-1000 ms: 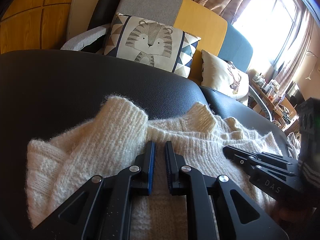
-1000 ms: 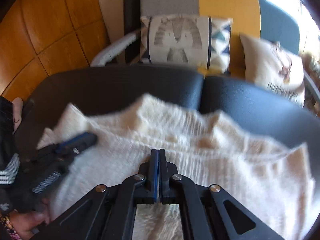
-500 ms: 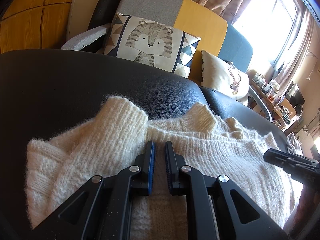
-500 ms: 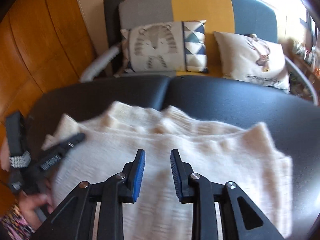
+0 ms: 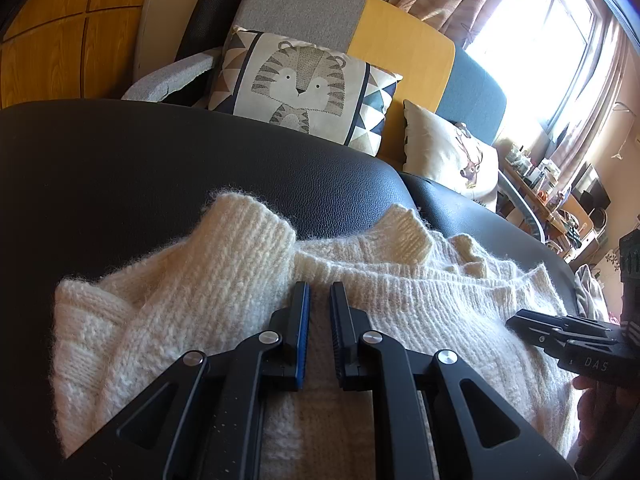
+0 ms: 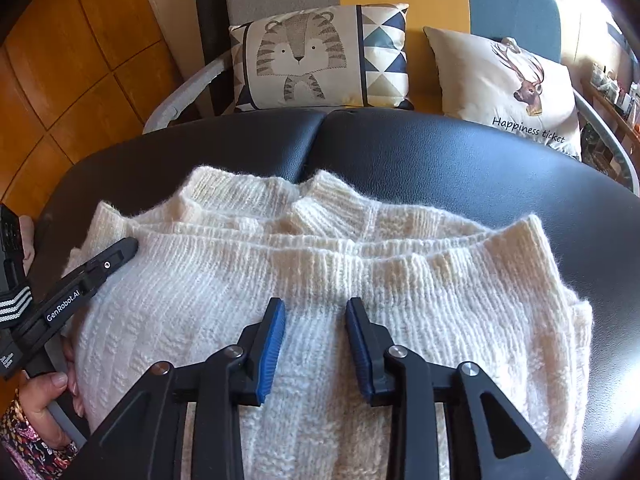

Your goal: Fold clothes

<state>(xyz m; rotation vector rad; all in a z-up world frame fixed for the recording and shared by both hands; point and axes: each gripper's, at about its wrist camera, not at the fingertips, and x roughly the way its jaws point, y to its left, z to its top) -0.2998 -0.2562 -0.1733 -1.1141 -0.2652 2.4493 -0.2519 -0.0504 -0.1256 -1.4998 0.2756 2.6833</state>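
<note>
Right gripper (image 6: 316, 340) is opening above the folded cream sweater (image 6: 420, 312), pinching nothing; left gripper (image 5: 319, 332) — jaws narrowly parted — is probably pinning the fold flat.

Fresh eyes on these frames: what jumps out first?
A fluffy cream knit sweater sprawls across the black leather surface, filling the foreground. Behind it, a tiger cushion and a deer cushion lean on a grey, yellow and blue sofa. The right gripper hovers over the knit, jaws opening, nothing between them.
</note>
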